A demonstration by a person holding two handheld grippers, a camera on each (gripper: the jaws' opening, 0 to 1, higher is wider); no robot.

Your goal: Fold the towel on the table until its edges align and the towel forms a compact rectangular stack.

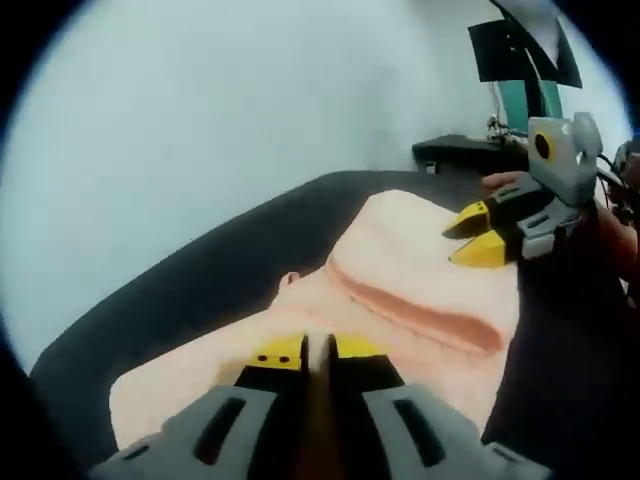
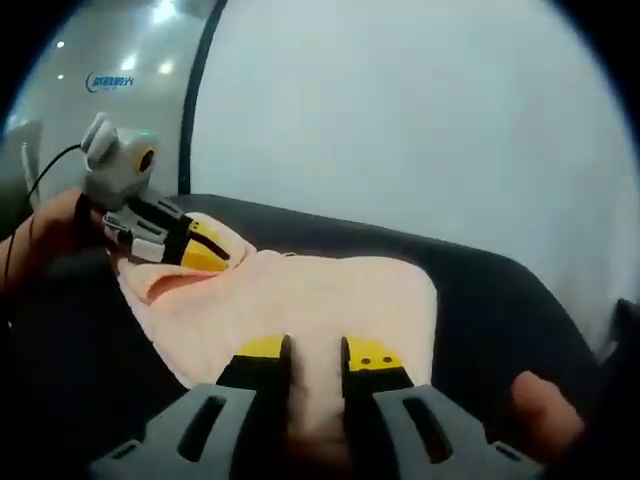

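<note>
Towel (image 1: 400,290) is peach-coloured and sits on the dark table (image 1: 200,290), partly folded — one thick fold runs across it in the left gripper view. Left gripper (image 1: 318,352) has its yellow-tipped jaws nearly together with a bit of towel edge pinched between them, right at the towel's near edge. Right gripper (image 2: 317,352) is clamped on the towel's opposite edge, cloth bunched up between its jaws. A hand (image 2: 545,415) shows beside that edge. Pale wall (image 2: 420,120) rises behind the towel — both grippers face each other across it.
</note>
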